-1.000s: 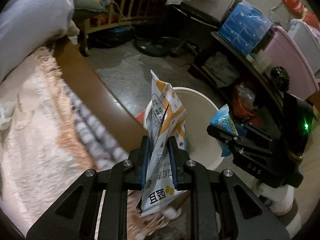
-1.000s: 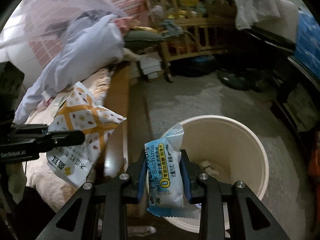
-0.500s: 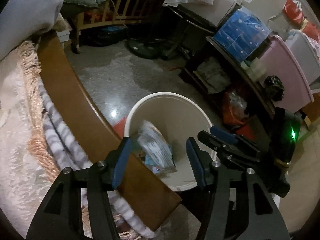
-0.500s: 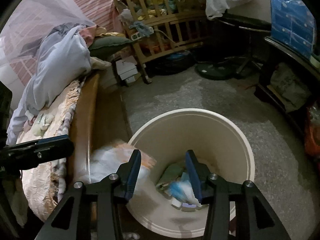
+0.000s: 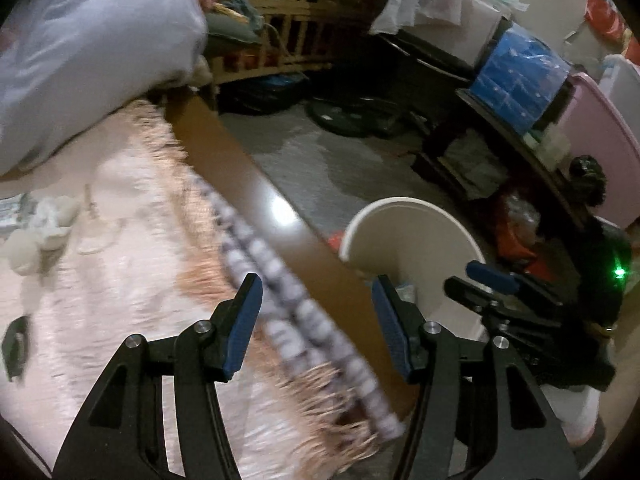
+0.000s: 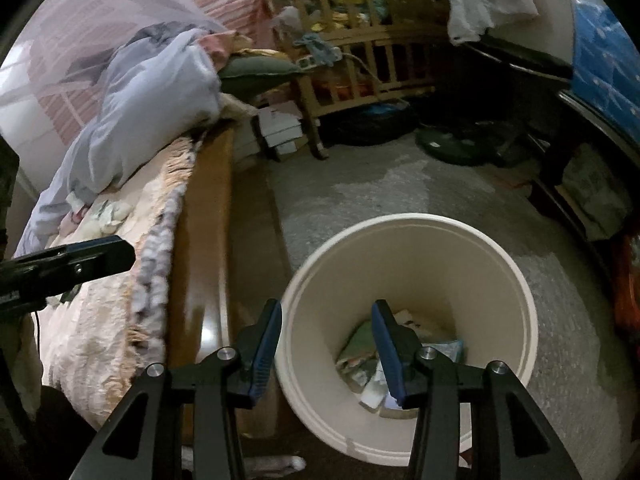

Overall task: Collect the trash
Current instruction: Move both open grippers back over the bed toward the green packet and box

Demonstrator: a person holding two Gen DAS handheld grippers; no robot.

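Note:
A cream round bin stands on the floor beside the bed, and several snack wrappers lie at its bottom. My right gripper hangs open over the bin's left rim with nothing between its fingers. My left gripper is also open and empty, above the bed's wooden side rail and the fringed blanket edge. In the left wrist view the bin sits to the right, with a finger of my right gripper over it. One left gripper finger shows at the left edge of the right wrist view.
A pink blanket covers the bed, with a pale blue bedding bundle at its head. A wooden crib stands at the back. A fan base, dark shelves with a blue pack and a pink tub line the right.
Both grippers opened and let go of their wrappers, which now lie in the bin. The left gripper then swung left, from over the bin to the bed's edge.

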